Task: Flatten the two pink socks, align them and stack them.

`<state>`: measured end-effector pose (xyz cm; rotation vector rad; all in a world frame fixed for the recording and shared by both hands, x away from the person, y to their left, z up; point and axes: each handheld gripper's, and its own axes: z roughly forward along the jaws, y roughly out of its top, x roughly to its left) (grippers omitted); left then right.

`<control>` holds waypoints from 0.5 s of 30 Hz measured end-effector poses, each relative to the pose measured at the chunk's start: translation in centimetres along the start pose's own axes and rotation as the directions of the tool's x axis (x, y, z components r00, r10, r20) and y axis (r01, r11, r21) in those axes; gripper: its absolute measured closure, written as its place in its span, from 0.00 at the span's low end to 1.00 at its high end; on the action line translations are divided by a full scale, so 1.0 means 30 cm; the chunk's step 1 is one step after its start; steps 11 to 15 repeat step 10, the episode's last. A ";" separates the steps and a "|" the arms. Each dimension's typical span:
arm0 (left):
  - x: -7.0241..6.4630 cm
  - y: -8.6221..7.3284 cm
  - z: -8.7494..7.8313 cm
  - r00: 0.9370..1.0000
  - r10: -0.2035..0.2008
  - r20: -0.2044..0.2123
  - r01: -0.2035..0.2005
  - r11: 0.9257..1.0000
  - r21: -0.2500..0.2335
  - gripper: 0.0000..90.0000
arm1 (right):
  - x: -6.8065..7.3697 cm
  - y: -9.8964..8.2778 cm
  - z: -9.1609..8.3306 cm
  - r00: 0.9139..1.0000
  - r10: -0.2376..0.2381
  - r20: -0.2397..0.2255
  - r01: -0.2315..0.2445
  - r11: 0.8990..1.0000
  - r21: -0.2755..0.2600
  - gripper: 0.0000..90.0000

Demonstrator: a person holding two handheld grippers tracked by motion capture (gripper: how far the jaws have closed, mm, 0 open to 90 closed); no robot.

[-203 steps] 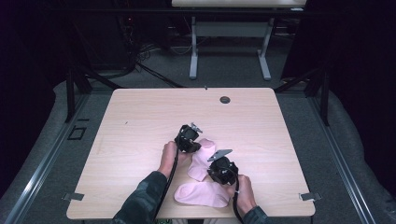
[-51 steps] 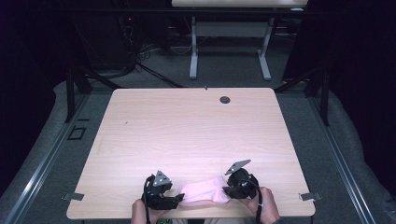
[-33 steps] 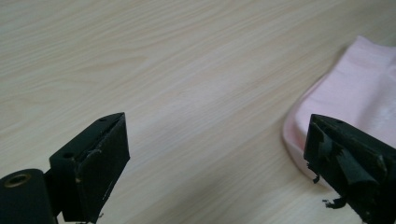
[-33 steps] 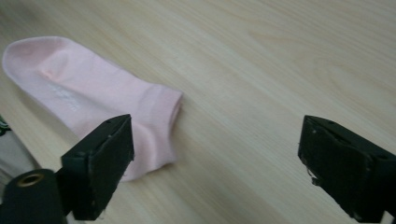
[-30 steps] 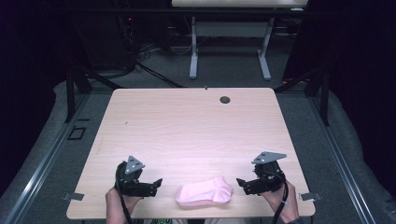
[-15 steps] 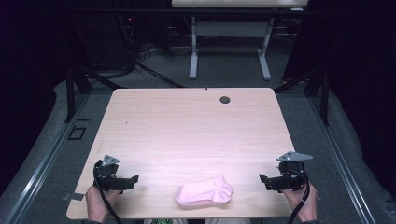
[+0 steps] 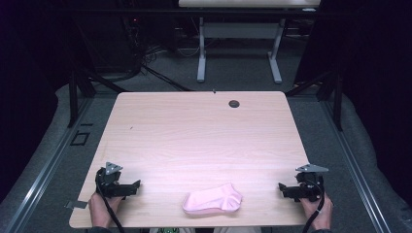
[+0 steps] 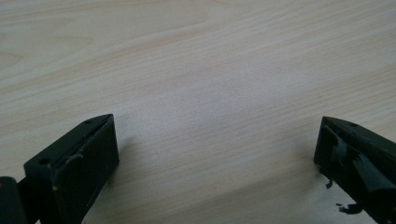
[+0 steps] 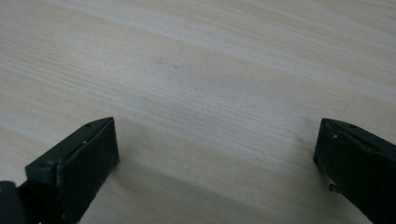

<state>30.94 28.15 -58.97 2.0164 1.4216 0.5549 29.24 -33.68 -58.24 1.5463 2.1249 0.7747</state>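
Both tongs, left tongs (image 7: 135, 185) and right tongs (image 7: 283, 189), are wide open and empty; the pink sock (image 7: 213, 199) lies between them on the desk (image 7: 194, 131).

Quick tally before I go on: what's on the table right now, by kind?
Pink sock bundle: 1
Grippers: 2, the left gripper and the right gripper, both open and empty
Dark round spot near the table's far edge: 1
Total: 4
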 end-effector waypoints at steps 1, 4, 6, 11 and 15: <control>-0.001 -0.002 0.000 1.000 -0.001 -0.003 0.001 1.000 -0.006 0.00 | -0.002 -0.003 0.002 1.000 0.007 0.003 -0.007 1.000 -0.014 0.00; -0.002 -0.013 0.002 1.000 -0.004 -0.006 0.004 0.999 -0.038 0.00 | -0.006 -0.013 0.011 1.000 0.015 0.004 -0.015 0.998 -0.065 0.00; -0.002 -0.013 0.002 1.000 -0.004 -0.005 0.003 0.999 -0.038 0.00 | -0.008 -0.020 0.014 1.000 0.020 0.007 -0.019 0.996 -0.092 0.00; -0.002 -0.013 0.002 1.000 -0.004 -0.005 0.004 0.999 -0.039 0.00 | -0.008 -0.021 0.014 1.000 0.020 0.008 -0.019 0.995 -0.093 0.00; -0.002 -0.013 0.002 1.000 -0.004 -0.005 0.004 0.999 -0.039 0.00 | -0.008 -0.021 0.014 1.000 0.020 0.008 -0.019 0.995 -0.093 0.00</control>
